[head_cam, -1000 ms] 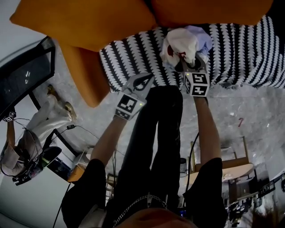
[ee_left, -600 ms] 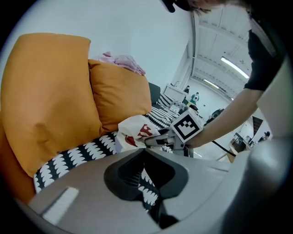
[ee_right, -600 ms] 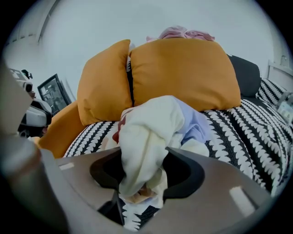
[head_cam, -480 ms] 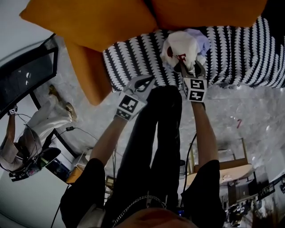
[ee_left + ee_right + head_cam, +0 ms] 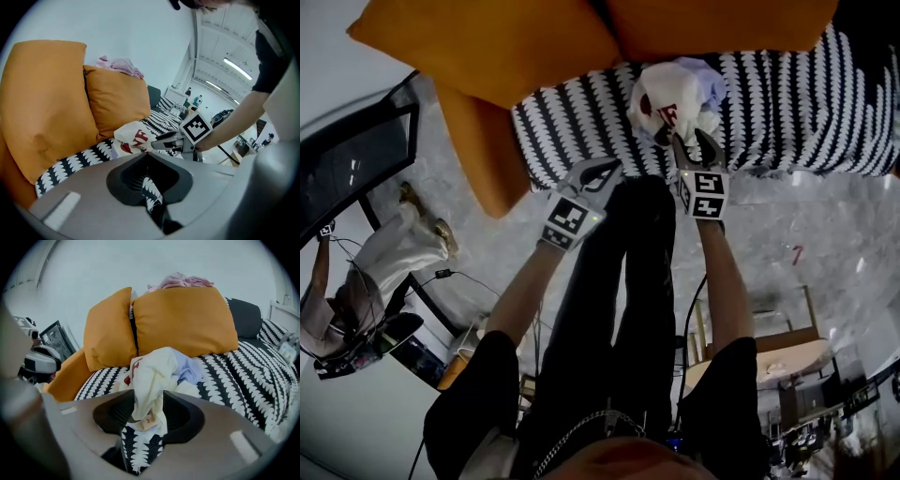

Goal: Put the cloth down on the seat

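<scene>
White cloth [image 5: 670,94] lies on the seat [image 5: 806,103]; right claw [image 5: 689,142], just spread, straddles its six-o'clock edge, release looks done; left claw [image 5: 600,174] pressed together.

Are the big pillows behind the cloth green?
No, the pillows leaning up behind the cloth are orange in the right gripper view.

soft, even light is filling the gripper views, with ceiling strip lights [image 5: 238,69] glaring white. the head view is looking dimmer. fisheye distortion is bending every edge, and corners are vignetting black.
</scene>
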Demonstrator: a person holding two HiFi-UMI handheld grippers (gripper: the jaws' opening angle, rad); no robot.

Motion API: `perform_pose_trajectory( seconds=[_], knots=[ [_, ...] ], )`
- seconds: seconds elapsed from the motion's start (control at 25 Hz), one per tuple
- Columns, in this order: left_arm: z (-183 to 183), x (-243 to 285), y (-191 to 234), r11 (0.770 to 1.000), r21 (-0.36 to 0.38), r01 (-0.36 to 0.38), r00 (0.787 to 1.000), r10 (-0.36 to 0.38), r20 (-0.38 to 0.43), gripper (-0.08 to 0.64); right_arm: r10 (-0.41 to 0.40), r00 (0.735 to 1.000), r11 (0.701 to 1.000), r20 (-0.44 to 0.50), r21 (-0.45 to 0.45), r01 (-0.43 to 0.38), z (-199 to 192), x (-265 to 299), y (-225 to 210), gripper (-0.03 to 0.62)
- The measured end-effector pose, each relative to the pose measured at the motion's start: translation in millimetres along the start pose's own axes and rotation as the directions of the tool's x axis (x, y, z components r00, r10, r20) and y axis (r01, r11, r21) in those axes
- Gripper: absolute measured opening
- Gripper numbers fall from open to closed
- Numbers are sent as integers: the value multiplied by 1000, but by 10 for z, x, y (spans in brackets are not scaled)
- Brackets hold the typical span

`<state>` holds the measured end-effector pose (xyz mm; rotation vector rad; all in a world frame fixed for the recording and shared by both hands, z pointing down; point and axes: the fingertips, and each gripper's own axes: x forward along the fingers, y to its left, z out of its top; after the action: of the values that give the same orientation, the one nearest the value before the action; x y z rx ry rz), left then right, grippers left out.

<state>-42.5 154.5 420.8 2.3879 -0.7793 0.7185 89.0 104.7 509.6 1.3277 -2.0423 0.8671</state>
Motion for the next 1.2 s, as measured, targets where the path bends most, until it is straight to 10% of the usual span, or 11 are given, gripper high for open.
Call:
perform_pose_trajectory(
  seconds=[0.4,1.2],
  knots=[
    [310,-102,-255,1000,12,-7,1000,7,4,9,4,1000,999,24,-45,-3,281,-490,9,3],
    [1936,-1086,-551,995,94,-34,995,25,99,9,60,989,998,132,2,-61,1851,-2120,783,2]
  ],
)
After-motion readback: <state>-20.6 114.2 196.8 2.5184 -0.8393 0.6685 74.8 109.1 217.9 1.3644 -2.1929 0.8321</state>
